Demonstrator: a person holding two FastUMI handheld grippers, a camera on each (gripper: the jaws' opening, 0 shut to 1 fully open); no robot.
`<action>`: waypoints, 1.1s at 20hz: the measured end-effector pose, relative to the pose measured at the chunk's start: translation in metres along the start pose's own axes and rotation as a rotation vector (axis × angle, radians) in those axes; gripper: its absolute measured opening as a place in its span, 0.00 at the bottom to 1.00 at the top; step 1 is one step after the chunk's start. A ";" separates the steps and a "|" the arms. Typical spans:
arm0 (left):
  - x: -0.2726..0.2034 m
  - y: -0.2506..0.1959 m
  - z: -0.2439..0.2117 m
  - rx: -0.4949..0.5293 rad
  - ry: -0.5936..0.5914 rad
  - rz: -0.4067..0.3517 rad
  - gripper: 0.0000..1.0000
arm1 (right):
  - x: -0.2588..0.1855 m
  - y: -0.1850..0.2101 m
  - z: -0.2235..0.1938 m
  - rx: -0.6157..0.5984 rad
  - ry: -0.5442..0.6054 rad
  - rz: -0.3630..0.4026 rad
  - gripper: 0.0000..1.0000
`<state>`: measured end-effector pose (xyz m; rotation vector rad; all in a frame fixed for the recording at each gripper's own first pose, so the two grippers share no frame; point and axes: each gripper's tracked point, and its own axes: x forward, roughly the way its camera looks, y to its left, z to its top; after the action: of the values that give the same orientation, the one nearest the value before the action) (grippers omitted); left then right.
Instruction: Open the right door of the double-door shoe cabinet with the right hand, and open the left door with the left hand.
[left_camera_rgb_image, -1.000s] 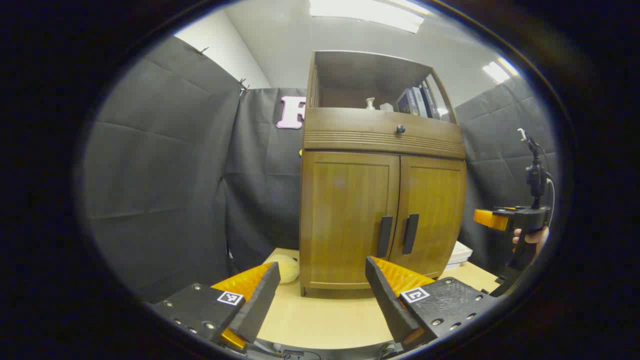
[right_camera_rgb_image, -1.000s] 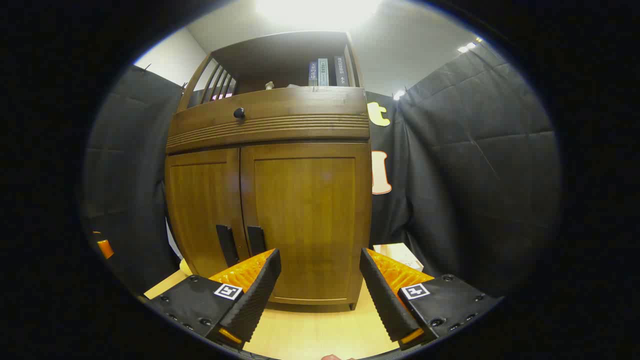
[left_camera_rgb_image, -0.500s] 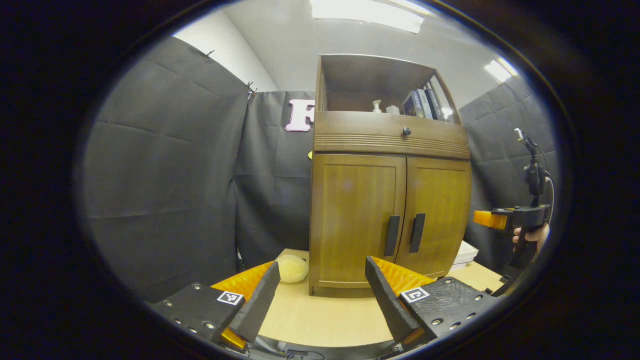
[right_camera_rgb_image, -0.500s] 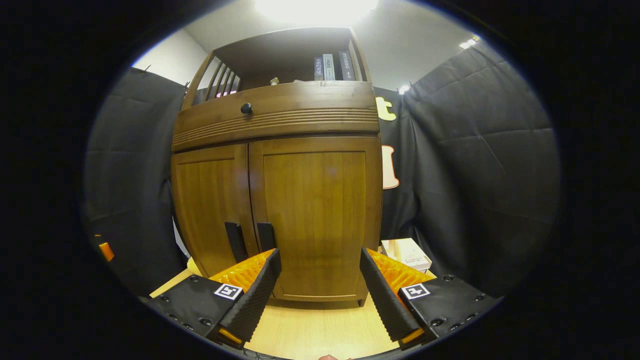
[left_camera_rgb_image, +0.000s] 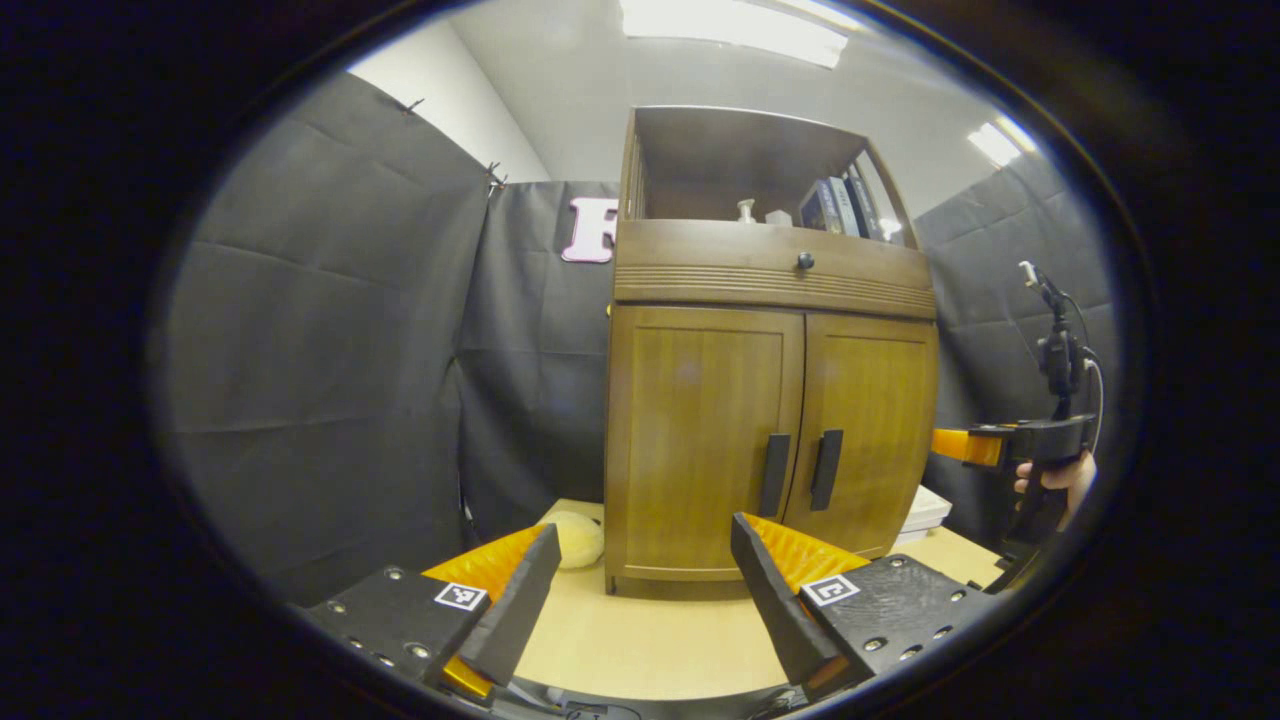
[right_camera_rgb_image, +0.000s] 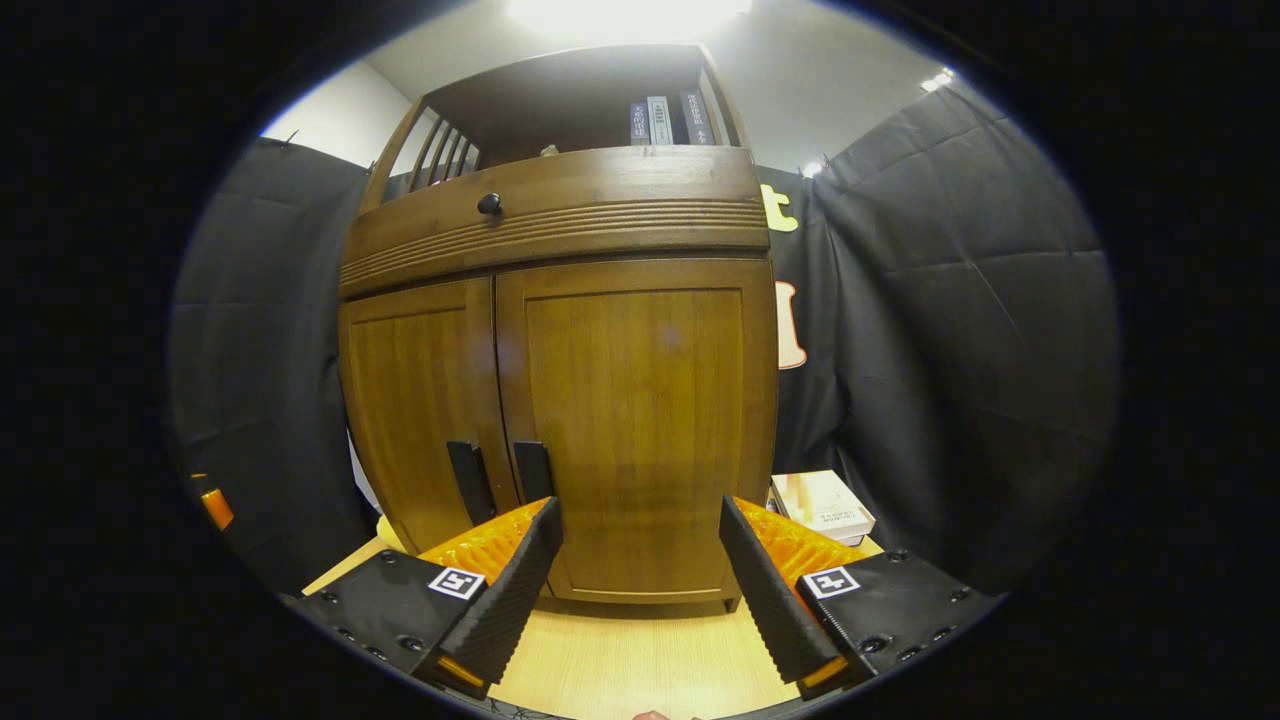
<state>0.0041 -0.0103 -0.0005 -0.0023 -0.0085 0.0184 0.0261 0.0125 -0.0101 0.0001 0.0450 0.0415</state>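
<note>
1. Two tongs in play: left tongs (left_camera_rgb_image: 640, 590) at the bottom of the left gripper view, fingers spread wide with nothing between them; right tongs (right_camera_rgb_image: 640, 585) at the bottom of the right gripper view, likewise spread wide, holding nothing.
2. One brown wooden double-door shoe cabinet (left_camera_rgb_image: 765, 400) stands on the light wooden tabletop (left_camera_rgb_image: 650, 640), ahead of both tongs and apart from them.
3. Two doors, both closed: left door (left_camera_rgb_image: 700, 440) and right door (left_camera_rgb_image: 870, 430) in the left gripper view; in the right gripper view the right door (right_camera_rgb_image: 640, 420) faces the camera, the left door (right_camera_rgb_image: 415, 410) is beside it.
4. Two black vertical bar handles side by side at the centre seam: left handle (left_camera_rgb_image: 773, 475), right handle (left_camera_rgb_image: 826, 470). Neither tongs touches a handle.
5. One drawer front above the doors with one round black knob (left_camera_rgb_image: 803, 261).
6. One open shelf on top; three dark upright books (right_camera_rgb_image: 665, 120) by the right gripper view's count, plus small pale items (left_camera_rgb_image: 745, 210) too small to identify.
7. One pale yellow round soft object (left_camera_rgb_image: 575, 538) on the tabletop just beside the cabinet's left bottom corner.
8. One pale flat box or book (right_camera_rgb_image: 825, 505) on the tabletop right of the cabinet.
9. One hand (left_camera_rgb_image: 1055, 480) at the right edge of the left gripper view, holding the other gripper's handle, off to the cabinet's right.
</note>
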 end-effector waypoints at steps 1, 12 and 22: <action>0.002 -0.001 -0.001 0.003 0.005 -0.002 1.00 | 0.004 0.001 0.001 0.002 0.003 0.004 1.00; 0.010 -0.002 -0.031 -0.024 0.069 0.006 0.98 | 0.057 0.053 0.008 0.040 0.020 0.088 0.93; 0.014 0.010 -0.040 -0.040 0.103 0.107 1.00 | 0.125 0.098 -0.003 0.019 0.044 0.153 0.93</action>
<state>0.0186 0.0000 -0.0406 -0.0440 0.0939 0.1247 0.1472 0.1154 -0.0185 0.0212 0.0889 0.1937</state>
